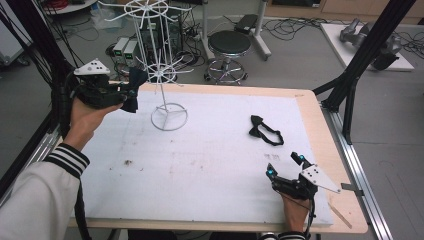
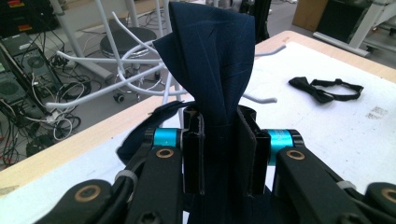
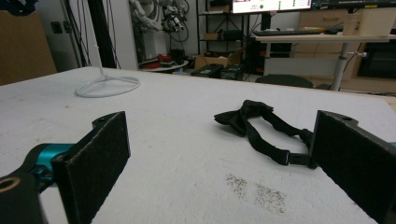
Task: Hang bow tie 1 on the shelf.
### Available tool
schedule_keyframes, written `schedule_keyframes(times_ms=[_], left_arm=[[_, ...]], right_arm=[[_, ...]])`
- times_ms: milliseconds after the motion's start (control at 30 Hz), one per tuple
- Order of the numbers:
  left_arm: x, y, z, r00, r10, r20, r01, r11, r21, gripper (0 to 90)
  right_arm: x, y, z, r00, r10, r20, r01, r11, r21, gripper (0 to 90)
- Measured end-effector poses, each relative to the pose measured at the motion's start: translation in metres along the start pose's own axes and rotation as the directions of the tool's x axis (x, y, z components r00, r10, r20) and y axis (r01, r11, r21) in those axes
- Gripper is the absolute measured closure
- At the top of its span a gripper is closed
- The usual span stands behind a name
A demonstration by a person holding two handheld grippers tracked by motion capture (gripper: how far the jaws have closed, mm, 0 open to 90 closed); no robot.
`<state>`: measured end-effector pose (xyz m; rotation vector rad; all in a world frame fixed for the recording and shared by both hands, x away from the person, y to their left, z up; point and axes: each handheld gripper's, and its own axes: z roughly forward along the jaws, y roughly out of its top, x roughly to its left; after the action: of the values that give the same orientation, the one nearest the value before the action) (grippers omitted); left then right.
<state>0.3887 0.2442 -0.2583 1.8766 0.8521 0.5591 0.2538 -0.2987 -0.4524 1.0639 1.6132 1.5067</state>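
Navy bow tie (image 2: 210,60) sticks up from my left gripper (image 2: 226,154), jaws clamped on its bunched middle, the white rack (image 1: 162,65) and its arms just beyond. Loose cloth could snag a prong or slip out as I hook it. My right gripper (image 1: 285,165) gapes open, black bow tie (image 3: 261,123) lying ahead, untouched

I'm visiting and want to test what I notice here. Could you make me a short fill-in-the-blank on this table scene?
1. The left tool is shut on a dark ____ bow tie.
2. The black bow tie lies flat on the ____.
3. The right tool has its jaws ____.
4. The wire stand is coloured ____.

Missing words: blue; table; open; white
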Motion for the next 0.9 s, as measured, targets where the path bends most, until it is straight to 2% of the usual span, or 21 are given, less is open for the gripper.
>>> schedule_keyframes(times_ms=[467,900], left_arm=[[-0.007,-0.007,0.009,0.9998,0.021,0.000,-0.021,0.9990,0.038,73.9],[-0.008,-0.021,0.017,1.0000,0.005,0.002,-0.005,0.9975,0.070,73.9]], right_arm=[[0.000,0.000,0.000,1.0000,0.003,-0.001,-0.003,1.000,-0.001,4.2],[0.000,0.000,0.000,1.0000,0.006,-0.003,-0.006,1.000,-0.002,4.2]])
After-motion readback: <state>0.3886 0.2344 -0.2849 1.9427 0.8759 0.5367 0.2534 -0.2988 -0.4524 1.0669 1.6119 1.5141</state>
